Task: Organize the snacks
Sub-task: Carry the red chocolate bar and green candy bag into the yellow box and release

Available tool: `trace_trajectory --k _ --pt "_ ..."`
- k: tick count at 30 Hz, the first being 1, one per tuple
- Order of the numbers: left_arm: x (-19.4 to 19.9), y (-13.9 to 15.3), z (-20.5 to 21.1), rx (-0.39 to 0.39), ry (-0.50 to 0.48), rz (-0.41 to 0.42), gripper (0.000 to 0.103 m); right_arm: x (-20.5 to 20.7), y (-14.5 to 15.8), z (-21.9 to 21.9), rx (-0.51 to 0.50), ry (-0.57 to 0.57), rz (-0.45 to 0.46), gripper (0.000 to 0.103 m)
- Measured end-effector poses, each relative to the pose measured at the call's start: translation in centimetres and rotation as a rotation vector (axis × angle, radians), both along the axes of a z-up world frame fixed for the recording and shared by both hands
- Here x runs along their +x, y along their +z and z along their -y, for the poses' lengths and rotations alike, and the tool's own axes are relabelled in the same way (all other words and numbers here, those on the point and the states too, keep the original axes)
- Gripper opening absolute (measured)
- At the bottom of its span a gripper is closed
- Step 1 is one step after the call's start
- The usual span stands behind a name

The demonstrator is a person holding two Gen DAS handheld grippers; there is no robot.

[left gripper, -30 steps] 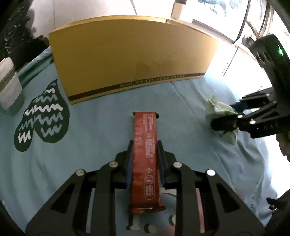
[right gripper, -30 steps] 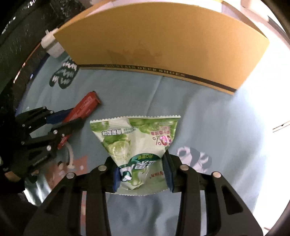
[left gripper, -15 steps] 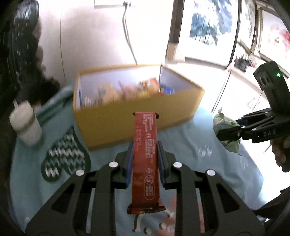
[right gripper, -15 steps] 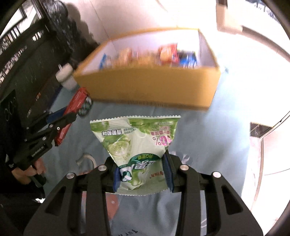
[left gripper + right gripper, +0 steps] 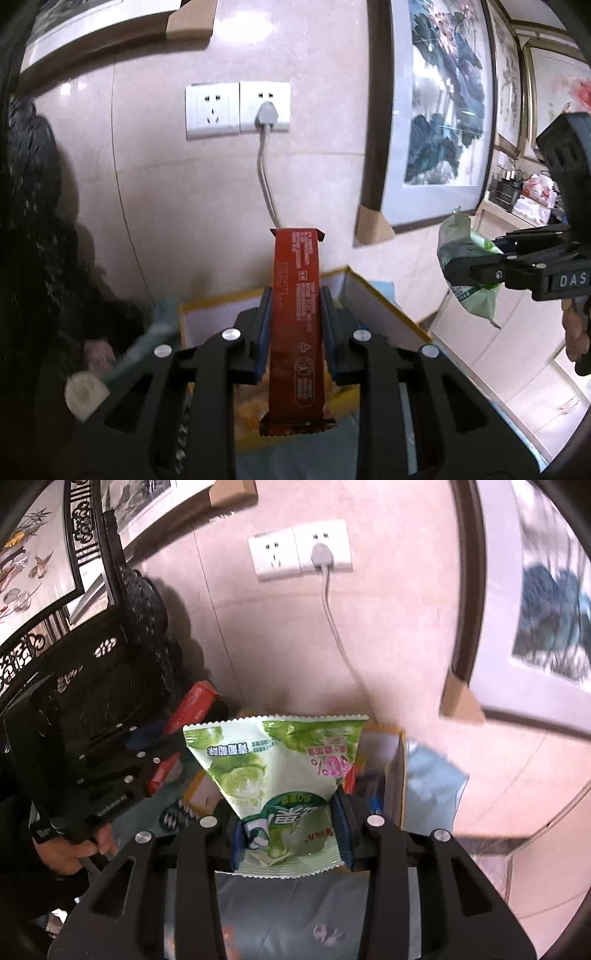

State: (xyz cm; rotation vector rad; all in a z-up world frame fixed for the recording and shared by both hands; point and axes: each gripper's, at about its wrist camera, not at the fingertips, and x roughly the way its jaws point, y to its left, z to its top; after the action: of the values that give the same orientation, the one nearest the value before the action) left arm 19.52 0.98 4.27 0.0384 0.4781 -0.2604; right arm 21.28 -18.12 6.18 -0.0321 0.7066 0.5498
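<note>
Left wrist view: the left gripper (image 5: 295, 325) is clamped on a red snack bar (image 5: 295, 317), pads pressing both long edges near mid-length; the bar stands lengthwise between the fingers, its far end projecting beyond the fingertips toward the wall, its near crimped end hanging behind the pads. Below and behind the bar sits a yellow cardboard box (image 5: 384, 314), open on top, white inside, on a pale blue cloth (image 5: 384, 286). At right, the right gripper (image 5: 465, 271) holds a green snack pouch (image 5: 469, 254) in the air, well apart from the bar. A wall socket (image 5: 238, 107) with a plugged cable is ahead. Right wrist view: the right gripper (image 5: 291, 823) grips the green snack pouch (image 5: 280, 775) across its narrowed lower part; the wide sealed edge fans out past the fingertips. The yellow cardboard box (image 5: 400, 771) lies beyond and beneath the pouch, contents blurred. At left, the left gripper (image 5: 162, 746) carries the red snack bar (image 5: 184, 720), a hand (image 5: 70, 849) on its handle.
</note>
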Motion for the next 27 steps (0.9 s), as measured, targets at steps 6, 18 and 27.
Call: trace_trajectory --k 6,18,27 --pt "3.0 0.8 -0.5 0.021 0.037 0.007 0.024 3.3 0.3 -1.5 -0.009 -0.004 0.011 0.039" --pt "5.6 -9.2 -1.1 0.145 0.152 -0.224 0.101 7.1 -10.3 -1.7 -0.111 -0.147 -0.202 0.072" --pt "-1.9 -10.6 0.3 0.106 0.158 -0.272 0.101 -0.2 -11.0 -0.9 -0.094 -0.128 -0.237 0.072"
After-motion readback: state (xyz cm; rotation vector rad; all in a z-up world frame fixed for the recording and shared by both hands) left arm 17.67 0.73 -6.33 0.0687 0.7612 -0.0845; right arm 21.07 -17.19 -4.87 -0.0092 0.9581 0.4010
